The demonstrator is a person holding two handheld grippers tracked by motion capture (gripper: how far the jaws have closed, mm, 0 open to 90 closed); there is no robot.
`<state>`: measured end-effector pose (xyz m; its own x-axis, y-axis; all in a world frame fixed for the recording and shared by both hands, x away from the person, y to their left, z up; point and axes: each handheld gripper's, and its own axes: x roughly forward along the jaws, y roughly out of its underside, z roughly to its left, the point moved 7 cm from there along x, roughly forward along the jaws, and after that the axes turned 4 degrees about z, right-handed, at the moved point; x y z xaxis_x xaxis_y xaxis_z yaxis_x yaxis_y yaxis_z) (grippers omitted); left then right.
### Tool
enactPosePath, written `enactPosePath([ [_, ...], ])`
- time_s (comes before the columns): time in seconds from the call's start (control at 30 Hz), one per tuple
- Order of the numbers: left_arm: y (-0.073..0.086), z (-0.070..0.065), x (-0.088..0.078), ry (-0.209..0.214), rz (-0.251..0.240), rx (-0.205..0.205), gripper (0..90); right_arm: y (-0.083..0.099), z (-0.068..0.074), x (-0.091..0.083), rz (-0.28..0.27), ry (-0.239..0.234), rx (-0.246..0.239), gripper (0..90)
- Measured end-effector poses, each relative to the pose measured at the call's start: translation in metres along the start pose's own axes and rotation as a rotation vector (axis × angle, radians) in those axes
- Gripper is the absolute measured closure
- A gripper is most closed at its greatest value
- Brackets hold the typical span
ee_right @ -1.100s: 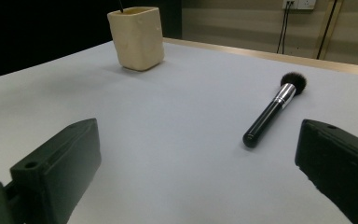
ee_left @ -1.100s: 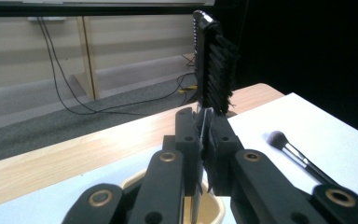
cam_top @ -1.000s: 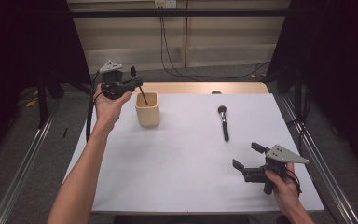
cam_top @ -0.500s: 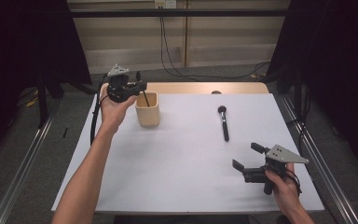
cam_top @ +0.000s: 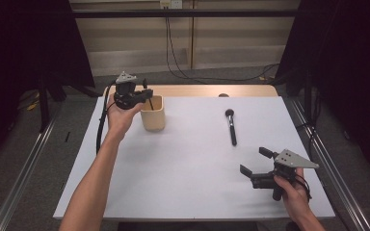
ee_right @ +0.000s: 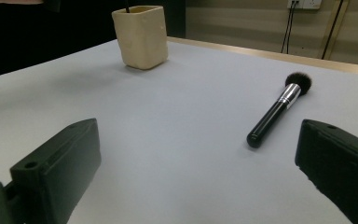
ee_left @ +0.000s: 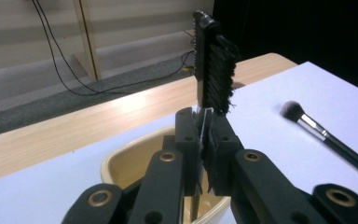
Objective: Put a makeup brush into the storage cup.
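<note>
My left gripper [cam_top: 146,94] [ee_left: 206,117] is shut on a thin black brush [ee_left: 212,60] with stiff bristles on one side. It holds the brush upright, bristle head up, over a beige cup [cam_top: 153,115] [ee_left: 117,161] at the back left, and the handle's lower end reaches down inside the cup. A black makeup brush [cam_top: 231,127] [ee_right: 276,113] with a silver collar lies flat on the white mat, right of centre. My right gripper [cam_top: 254,161] [ee_right: 196,172] stands open near the front right, its jaws wide apart with nothing between them.
The white mat [cam_top: 183,163] covers the table, and a strip of bare wood [cam_top: 250,90] shows along the far edge. Cables [cam_top: 173,53] hang at the back wall. Metal rails [cam_top: 327,163] run along both sides of the table.
My left gripper has sunk a little with the thin brush, bringing its handle lower into the cup. The right gripper has kept still.
</note>
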<state>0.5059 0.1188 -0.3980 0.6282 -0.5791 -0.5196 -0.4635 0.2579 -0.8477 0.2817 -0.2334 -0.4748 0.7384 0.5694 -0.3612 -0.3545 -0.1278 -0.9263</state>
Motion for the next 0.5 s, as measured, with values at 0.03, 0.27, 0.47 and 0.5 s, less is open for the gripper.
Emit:
enactPosePath([
  [0.03, 0.001, 0.000, 0.001, 0.001, -0.002, -0.005, 85.1, 0.000, 0.000, 0.000, 0.000, -0.001, 0.000, 0.0],
  [0.27, 0.009, 0.003, 0.008, -0.012, 0.002, -0.009, 85.1, 0.000, 0.001, 0.001, 0.002, -0.005, 0.003, 0.0],
  [0.47, 0.011, 0.003, 0.013, -0.012, 0.006, -0.006, 85.0, 0.000, 0.001, 0.000, -0.001, -0.005, 0.004, 0.0],
  [0.5, 0.011, 0.002, 0.013, -0.009, 0.005, -0.004, 85.0, 0.000, 0.000, 0.000, 0.000, -0.005, 0.003, 0.0],
])
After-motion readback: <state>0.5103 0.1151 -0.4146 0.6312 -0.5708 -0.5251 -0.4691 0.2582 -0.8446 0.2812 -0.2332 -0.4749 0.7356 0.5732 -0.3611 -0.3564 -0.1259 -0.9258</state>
